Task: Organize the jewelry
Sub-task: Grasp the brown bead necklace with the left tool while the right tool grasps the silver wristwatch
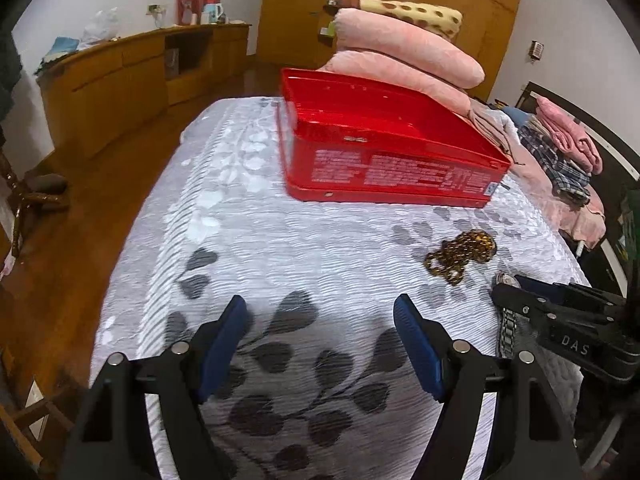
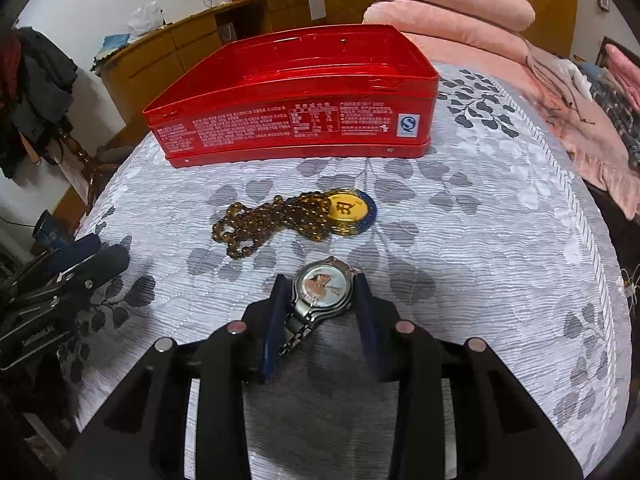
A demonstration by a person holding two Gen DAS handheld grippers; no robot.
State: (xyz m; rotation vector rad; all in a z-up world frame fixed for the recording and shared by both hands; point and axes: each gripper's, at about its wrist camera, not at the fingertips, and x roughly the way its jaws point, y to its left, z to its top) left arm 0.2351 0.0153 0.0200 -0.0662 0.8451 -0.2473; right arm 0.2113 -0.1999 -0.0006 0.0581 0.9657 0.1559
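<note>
Your right gripper (image 1: 520,296) hides most of the watch (image 1: 505,280); the tin's (image 2: 288,120) print is unreadable.

One red tin (image 2: 288,120) sits on the bed. One wristwatch (image 2: 320,292), one bead necklace (image 2: 264,224), one gold medallion (image 2: 352,210).

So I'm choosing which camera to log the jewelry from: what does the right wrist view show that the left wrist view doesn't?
Only the right wrist view shows the watch dial between the right gripper's blue pads, and the gold medallion by the beads.

Only the left wrist view shows the left gripper open with only bedspread between its pads.

Both show the open red tin, the amber bead necklace and the folded pink blankets.
</note>
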